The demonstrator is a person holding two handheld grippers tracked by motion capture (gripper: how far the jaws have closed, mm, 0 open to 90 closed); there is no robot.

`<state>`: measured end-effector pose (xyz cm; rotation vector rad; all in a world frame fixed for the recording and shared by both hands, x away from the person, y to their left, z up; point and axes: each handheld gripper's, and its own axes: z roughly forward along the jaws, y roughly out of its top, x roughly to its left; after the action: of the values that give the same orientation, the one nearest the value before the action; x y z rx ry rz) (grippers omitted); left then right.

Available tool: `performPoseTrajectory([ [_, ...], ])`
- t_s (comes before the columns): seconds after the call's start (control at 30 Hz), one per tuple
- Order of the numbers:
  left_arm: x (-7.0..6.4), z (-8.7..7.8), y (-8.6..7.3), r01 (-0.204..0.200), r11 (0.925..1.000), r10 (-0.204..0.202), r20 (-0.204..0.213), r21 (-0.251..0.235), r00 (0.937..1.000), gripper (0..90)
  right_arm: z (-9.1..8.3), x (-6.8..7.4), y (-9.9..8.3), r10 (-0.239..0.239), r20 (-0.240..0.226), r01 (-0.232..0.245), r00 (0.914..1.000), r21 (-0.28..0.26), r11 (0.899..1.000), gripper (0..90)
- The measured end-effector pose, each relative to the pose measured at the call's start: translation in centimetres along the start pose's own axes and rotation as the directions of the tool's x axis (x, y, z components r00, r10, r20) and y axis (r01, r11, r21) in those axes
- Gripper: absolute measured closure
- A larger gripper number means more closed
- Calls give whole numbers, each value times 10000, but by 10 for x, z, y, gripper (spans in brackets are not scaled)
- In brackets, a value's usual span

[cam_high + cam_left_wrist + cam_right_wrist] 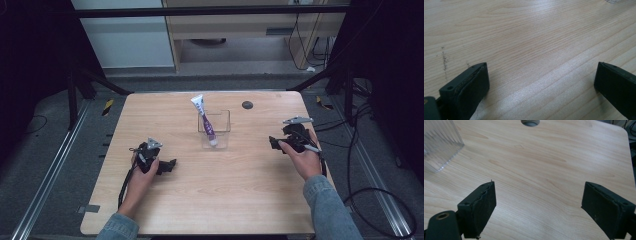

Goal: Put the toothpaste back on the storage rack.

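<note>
Wooden table (220,200): both tongs (170,164) (274,144) resting, agape.

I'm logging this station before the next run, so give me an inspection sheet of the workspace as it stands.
Surface: light wooden table, bare wood between the tools; dark round grommet hole near the far edge.
Job's things: clear plastic container at table centre; purple and white tube leans inside it, cap down.
Clutter: nothing seen.
Grippers: left tool open, low over the table; right tool open, holding nothing.
Cables: black cable loops on the floor right of the table.
Surroundings: dark frame bars, cabinet behind the table.
</note>
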<state>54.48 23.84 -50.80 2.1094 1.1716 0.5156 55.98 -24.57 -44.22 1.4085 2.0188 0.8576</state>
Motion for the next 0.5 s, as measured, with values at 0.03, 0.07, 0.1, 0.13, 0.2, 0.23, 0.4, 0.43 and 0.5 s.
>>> performPoseTrajectory([
  [0.03, 0, 0, 0, 1, 10000, -1, 0, -1, 10000, 0, 1, -2, -4, 112, -25, -111, 9999, 66, 9999, 122],
  [0.07, 0, 0, 0, 2, 10000, -2, 10, -6, 10000, 0, 2, -4, -6, 146, -28, -146, 9999, 103, 9998, 123],
  [0.1, 0, 0, 0, 4, 10000, -4, 2, -2, 10000, 0, 3, -5, -8, 243, -63, -242, 9997, 173, 9996, 123],
  [0.13, 0, 0, 0, 5, 10000, -5, 9, -6, 10000, 0, 5, -6, -11, 227, -42, -225, 9997, 312, 9993, 118],
  [0.2, 0, 0, 0, 3, 10000, -3, -2, -4, 10000, 0, 7, -8, -16, 308, -62, -306, 9995, 345, 9989, 120],
  [0.23, 0, 0, 0, 3, 10000, -3, -4, -3, 10000, 0, 8, -8, -18, 364, -77, -361, 9993, 368, 9987, 118],
  [0.4, 0, 0, 0, 1, 10000, -1, -3, -3, 10000, 0, 18, -7, -27, 213, -53, -208, 9998, 925, 9955, 119],
  [0.43, 0, 0, 0, 1, 10000, -1, -3, -3, 10000, 0, 18, -7, -27, 213, -53, -208, 9998, 925, 9955, 119],
  [0.5, 0, 0, 0, 4, 10000, -4, 8, -8, 10000, 0, 22, -3, -28, 175, -159, -157, 9997, 1121, 9936, 108],
])
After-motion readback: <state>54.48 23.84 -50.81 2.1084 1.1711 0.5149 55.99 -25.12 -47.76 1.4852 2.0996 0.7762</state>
